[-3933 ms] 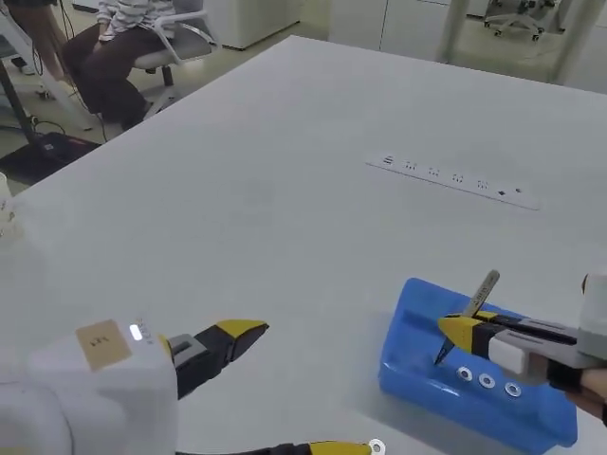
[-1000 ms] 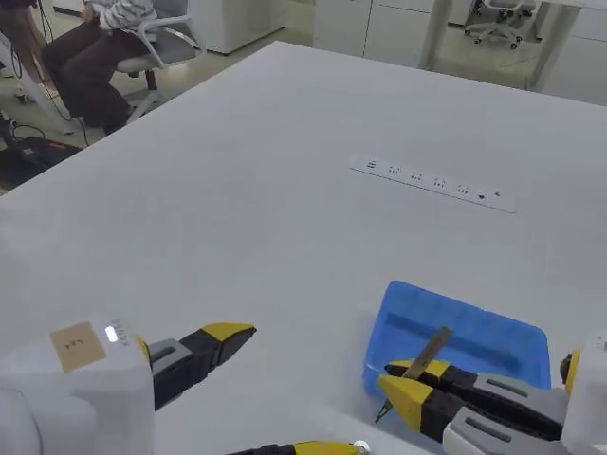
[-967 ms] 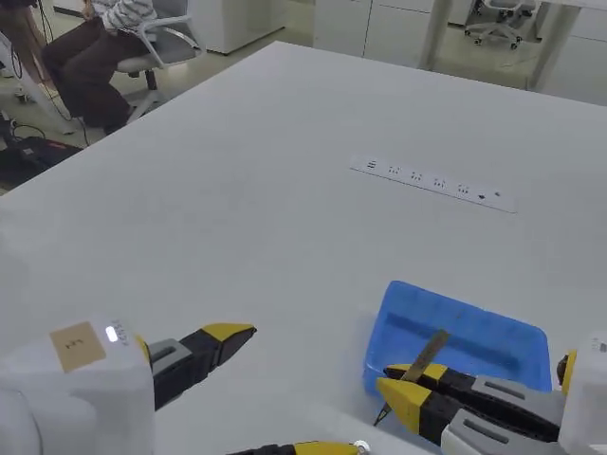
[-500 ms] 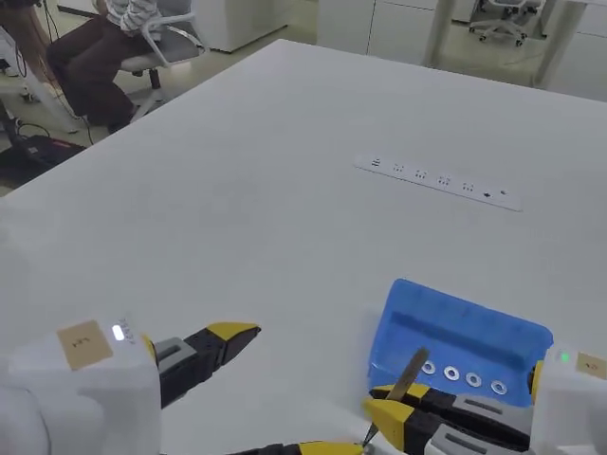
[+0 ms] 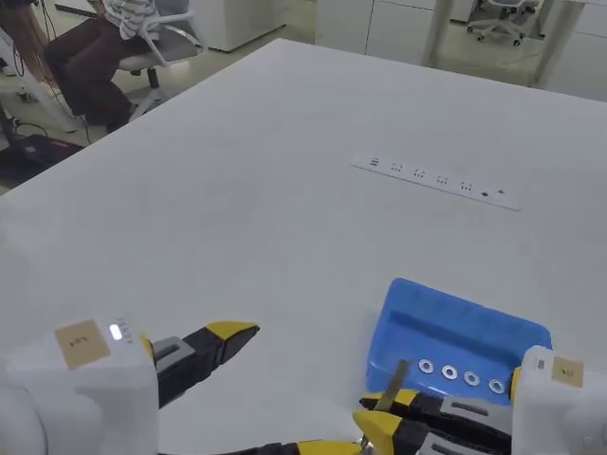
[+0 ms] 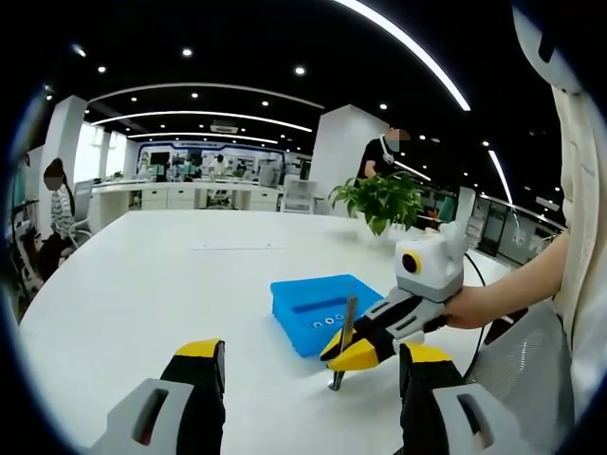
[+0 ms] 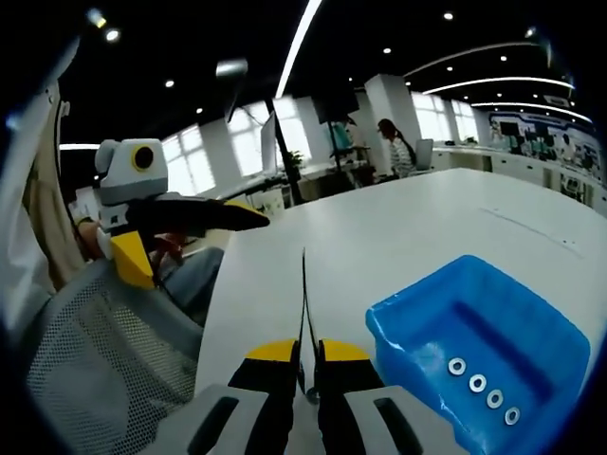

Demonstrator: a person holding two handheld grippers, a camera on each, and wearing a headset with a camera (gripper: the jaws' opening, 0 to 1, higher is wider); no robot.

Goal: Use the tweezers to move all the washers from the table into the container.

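Note:
The blue container (image 5: pixel 462 329) lies on the white table (image 5: pixel 285 190) with several washers (image 5: pixel 460 374) in a row inside it. At its near left corner, my right gripper (image 5: pixel 375 425) is shut on the tweezers (image 5: pixel 389 398), whose tips point down at the table. The tweezers (image 7: pixel 304 303) stick out between my shut jaws, with the container (image 7: pixel 493 332) and washers (image 7: pixel 484 389) to their right. My left gripper (image 5: pixel 275 389) stands open and holds nothing, to the left of the right gripper (image 6: pixel 389 327) and container (image 6: pixel 318 303). I cannot tell whether a washer lies under the tips.
A white power strip (image 5: pixel 436 180) lies on the table beyond the container. A person sits on a chair (image 5: pixel 142 43) past the table's far left edge. A potted plant (image 6: pixel 379 204) stands at the far end, and the left gripper (image 7: pixel 171 218) hangs to the left of the tweezers.
My right gripper has carried the tweezers from above the container down and left to the table by its near corner, uncovering the washers inside. The left gripper has stayed put.

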